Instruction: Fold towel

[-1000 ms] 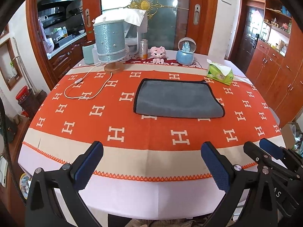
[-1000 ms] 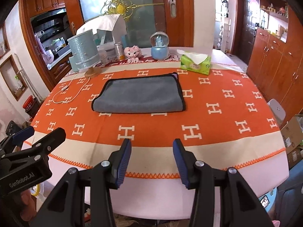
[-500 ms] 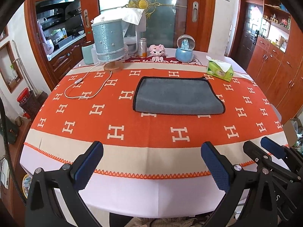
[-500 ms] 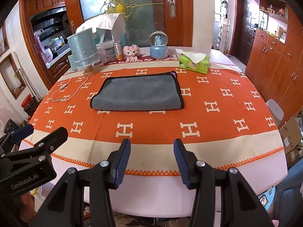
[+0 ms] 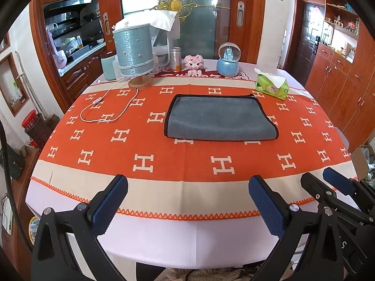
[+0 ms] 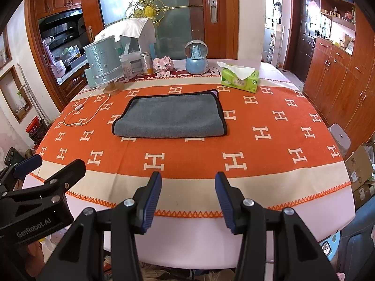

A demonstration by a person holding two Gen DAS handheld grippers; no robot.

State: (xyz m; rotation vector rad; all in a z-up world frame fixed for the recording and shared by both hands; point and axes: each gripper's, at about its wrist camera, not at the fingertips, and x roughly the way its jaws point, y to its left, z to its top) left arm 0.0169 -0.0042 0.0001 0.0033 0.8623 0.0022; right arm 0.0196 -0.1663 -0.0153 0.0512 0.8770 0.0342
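A grey towel (image 5: 220,118) with a black hem lies folded flat in the middle of the orange tablecloth (image 5: 164,161); it also shows in the right wrist view (image 6: 171,118). My left gripper (image 5: 187,201) is open and empty, held over the table's near edge, well short of the towel. My right gripper (image 6: 187,196) is open and empty, also over the near edge. Each gripper shows at the edge of the other's view: the right one (image 5: 332,187), the left one (image 6: 46,171).
At the table's back stand a blue lamp (image 5: 134,55) with a white cord (image 5: 105,107), a can (image 5: 175,56), a pink toy (image 5: 194,63), a snow globe (image 5: 228,58) and a green tissue box (image 5: 271,84). Wooden cabinets (image 5: 346,89) line the right side.
Both grippers have drawn back and risen slightly; the table and towel look a little farther off. The towel has not moved, and both grippers stay open.
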